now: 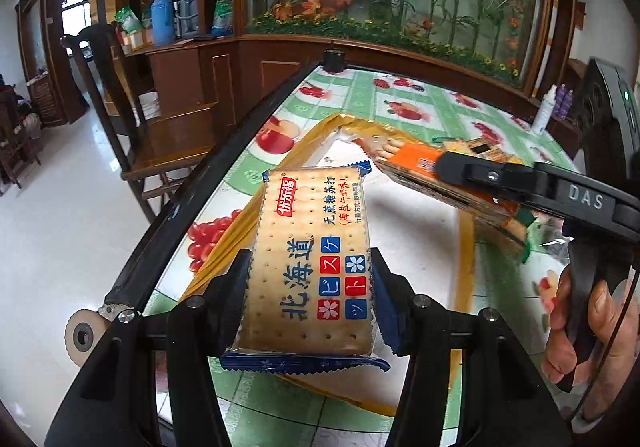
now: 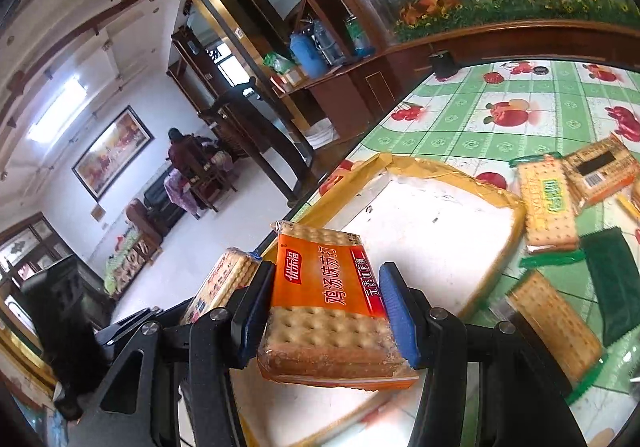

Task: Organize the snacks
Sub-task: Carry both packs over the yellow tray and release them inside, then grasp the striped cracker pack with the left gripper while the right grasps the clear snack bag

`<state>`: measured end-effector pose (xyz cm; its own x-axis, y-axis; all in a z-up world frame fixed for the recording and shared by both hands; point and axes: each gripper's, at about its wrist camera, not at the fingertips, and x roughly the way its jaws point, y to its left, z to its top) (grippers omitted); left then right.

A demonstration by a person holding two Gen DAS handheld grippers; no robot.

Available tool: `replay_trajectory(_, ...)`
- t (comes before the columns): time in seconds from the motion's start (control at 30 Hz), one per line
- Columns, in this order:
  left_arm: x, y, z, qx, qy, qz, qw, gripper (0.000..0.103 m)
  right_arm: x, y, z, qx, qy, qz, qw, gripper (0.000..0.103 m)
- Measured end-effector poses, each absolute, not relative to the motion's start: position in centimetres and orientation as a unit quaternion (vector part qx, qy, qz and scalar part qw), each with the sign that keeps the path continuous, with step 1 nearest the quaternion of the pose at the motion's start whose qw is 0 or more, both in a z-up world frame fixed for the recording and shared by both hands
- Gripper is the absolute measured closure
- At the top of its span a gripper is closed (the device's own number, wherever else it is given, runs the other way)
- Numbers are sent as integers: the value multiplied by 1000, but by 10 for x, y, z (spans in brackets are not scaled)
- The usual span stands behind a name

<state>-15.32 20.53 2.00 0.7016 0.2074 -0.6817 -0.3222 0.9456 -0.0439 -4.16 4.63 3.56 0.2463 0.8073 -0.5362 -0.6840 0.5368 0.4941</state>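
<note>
A fruit-print cloth (image 1: 420, 99) covers the table. Left gripper (image 1: 310, 283) is clenched on a blue cracker pack (image 1: 310, 259); right gripper (image 2: 326, 307) clamps an orange pack (image 2: 328, 295). Both hang above a white tray (image 2: 432, 231). 3 more packs (image 2: 546, 203) lie beside it.

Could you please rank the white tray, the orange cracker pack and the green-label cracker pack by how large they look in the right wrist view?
1. white tray
2. orange cracker pack, enlarged by nearness, held in the right gripper
3. green-label cracker pack
</note>
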Motion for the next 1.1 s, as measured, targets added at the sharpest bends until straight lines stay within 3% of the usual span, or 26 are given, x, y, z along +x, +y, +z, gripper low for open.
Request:
replay_trajectory(0.37,-141,215,0,-80,394,158,902,48,-41,83,11,35,404,448,797,46)
replay_trajectory(0.43,-139,212,-1,-76,398,155,901,48,-38,79,10,47,407,449,794,33)
replay_trajectory(0.57,-137,203,3,-51,400,171,899,45,-41,56,22,61,388,443,806,29)
replay_trajectory(0.67,-138,198,7,-32,394,188,899,26,-44,31,37,72,366,436,819,22)
replay_trajectory(0.83,-147,187,24,-19,375,196,906,25,-61,-21,63,58,303,404,861,3)
replay_trajectory(1.1,-143,154,46,-14,359,167,918,25,-76,-102,66,31,273,346,897,1)
